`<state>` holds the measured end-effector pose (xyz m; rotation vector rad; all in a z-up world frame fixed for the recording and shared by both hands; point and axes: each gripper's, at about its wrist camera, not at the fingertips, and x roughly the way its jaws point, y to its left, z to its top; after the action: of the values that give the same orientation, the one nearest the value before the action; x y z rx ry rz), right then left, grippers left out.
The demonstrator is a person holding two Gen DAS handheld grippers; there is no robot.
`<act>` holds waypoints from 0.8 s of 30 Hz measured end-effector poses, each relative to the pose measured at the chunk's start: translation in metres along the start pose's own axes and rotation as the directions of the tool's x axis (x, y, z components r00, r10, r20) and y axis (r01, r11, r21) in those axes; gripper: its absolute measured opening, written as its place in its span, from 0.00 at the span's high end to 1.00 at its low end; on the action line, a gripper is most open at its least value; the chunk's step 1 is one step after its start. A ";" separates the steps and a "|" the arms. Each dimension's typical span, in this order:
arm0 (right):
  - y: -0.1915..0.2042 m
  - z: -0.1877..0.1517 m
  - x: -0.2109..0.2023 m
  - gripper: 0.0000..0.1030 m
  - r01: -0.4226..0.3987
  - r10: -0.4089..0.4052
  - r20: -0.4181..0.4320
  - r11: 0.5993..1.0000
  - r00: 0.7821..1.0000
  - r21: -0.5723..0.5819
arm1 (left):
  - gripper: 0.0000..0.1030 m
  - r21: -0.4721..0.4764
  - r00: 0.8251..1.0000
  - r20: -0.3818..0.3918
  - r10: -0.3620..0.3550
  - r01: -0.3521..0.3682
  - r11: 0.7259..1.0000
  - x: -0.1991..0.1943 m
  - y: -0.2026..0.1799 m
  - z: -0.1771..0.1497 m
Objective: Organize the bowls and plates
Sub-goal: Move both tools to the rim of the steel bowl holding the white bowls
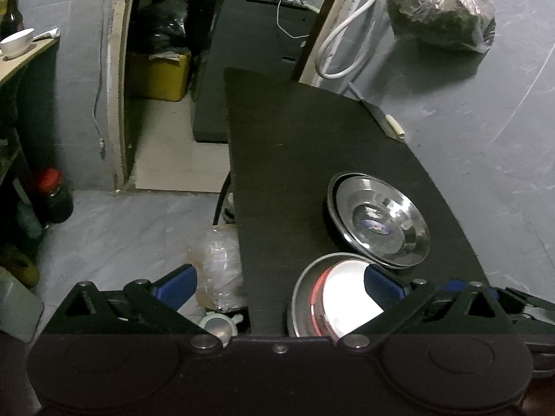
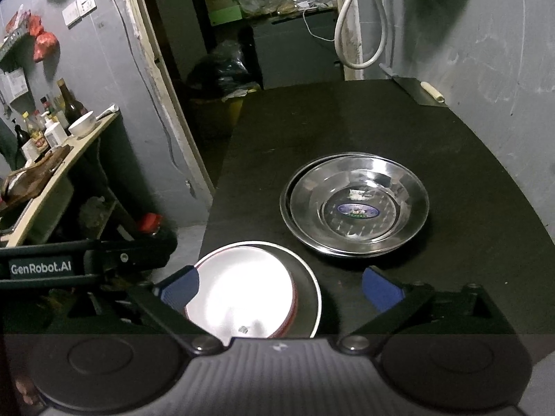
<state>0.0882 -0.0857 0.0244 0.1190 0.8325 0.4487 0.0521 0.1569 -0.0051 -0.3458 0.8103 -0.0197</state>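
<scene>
Two steel plates point(image 1: 378, 222) point(image 2: 357, 204) lie stacked on the black table point(image 1: 284, 159) point(image 2: 347, 124). Nearer to me stands a steel bowl point(image 1: 301, 298) point(image 2: 308, 284) with a white, red-rimmed bowl point(image 1: 347, 294) point(image 2: 242, 294) nested in it, close to the table's left edge. My left gripper point(image 1: 279, 287) is open, and its right fingertip point(image 1: 383, 287) hangs over the nested bowls. My right gripper point(image 2: 281, 287) is also open. The bowls lie low between its fingers, toward the left fingertip point(image 2: 180, 289), and the right pad is clear of them. The left gripper's body point(image 2: 86, 263) shows at the left of the right wrist view.
A cleaver with a pale handle point(image 1: 392, 124) point(image 2: 430, 92) lies at the table's far right corner. A white hose point(image 2: 360, 34) and a plastic bag point(image 1: 440, 10) hang on the wall. A side counter point(image 2: 69, 145) holds bottles and a white bowl point(image 2: 81, 123). A red-capped bottle point(image 1: 52, 190) stands below.
</scene>
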 end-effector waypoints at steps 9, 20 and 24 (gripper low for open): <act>0.000 0.000 0.001 0.00 0.031 -0.031 0.011 0.999 0.999 -0.008 | 0.01 0.042 0.998 0.037 0.047 -0.048 0.998 -0.008 0.001 -0.001; -0.015 -0.004 -0.003 0.00 0.072 -0.074 0.025 0.995 0.997 0.067 | 0.01 0.131 0.995 0.025 0.095 -0.098 0.987 -0.011 -0.002 -0.009; -0.022 -0.008 -0.001 0.00 0.091 -0.092 0.008 0.992 0.996 0.084 | 0.01 0.132 0.995 0.016 0.097 -0.099 0.986 -0.011 -0.002 -0.012</act>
<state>0.0888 -0.1066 0.0137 0.1604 0.8420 0.3265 0.0363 0.1536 -0.0044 -0.1804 0.8111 0.0202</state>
